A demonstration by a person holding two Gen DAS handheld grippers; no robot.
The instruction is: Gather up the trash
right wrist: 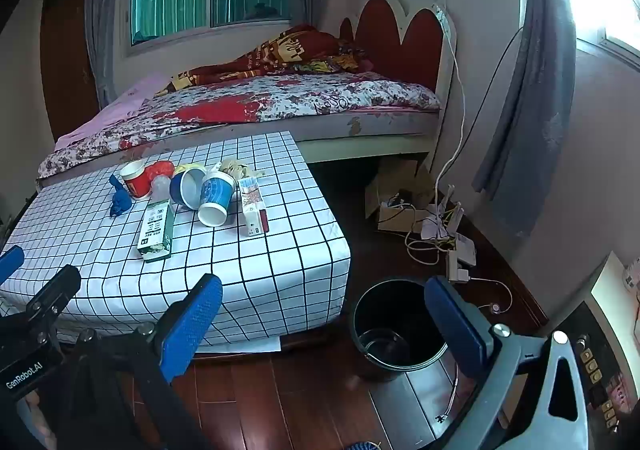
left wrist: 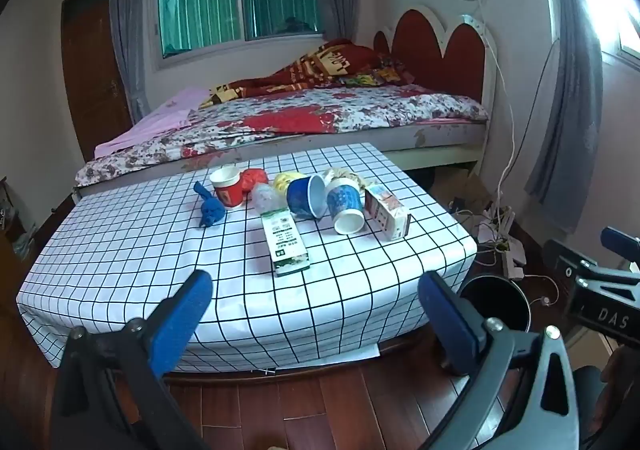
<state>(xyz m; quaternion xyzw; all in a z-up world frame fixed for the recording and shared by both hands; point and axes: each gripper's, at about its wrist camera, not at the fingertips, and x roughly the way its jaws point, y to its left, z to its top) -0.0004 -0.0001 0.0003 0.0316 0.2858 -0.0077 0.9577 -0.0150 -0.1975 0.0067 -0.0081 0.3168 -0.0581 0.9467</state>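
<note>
Trash lies in a cluster on the low table with the white checked cloth (left wrist: 140, 250) (right wrist: 280, 258). There is a green carton (left wrist: 285, 246) (right wrist: 156, 228), a red paper cup (left wrist: 228, 186) (right wrist: 136, 178), a blue crumpled wad (left wrist: 210, 208) (right wrist: 119, 198), a tipped dark blue cup (left wrist: 306, 196) (right wrist: 188, 186), a tipped light blue cup (left wrist: 346, 206) (right wrist: 216, 198) and a red-and-white carton (left wrist: 388, 212) (right wrist: 253, 206). A black bin (left wrist: 496, 306) (right wrist: 396, 330) stands on the floor right of the table. My left gripper (left wrist: 316, 314) is open before the table's near edge. My right gripper (right wrist: 324, 318) is open above the bin, holding nothing.
A bed (left wrist: 320, 114) with a floral cover runs behind the table. Cables and a power strip (right wrist: 456, 250) lie on the wood floor (left wrist: 320, 402) by the right wall, beside a cardboard box (right wrist: 396, 186). Grey curtains (right wrist: 524, 90) hang at right. Crumpled bags (left wrist: 256, 180) sit among the cups.
</note>
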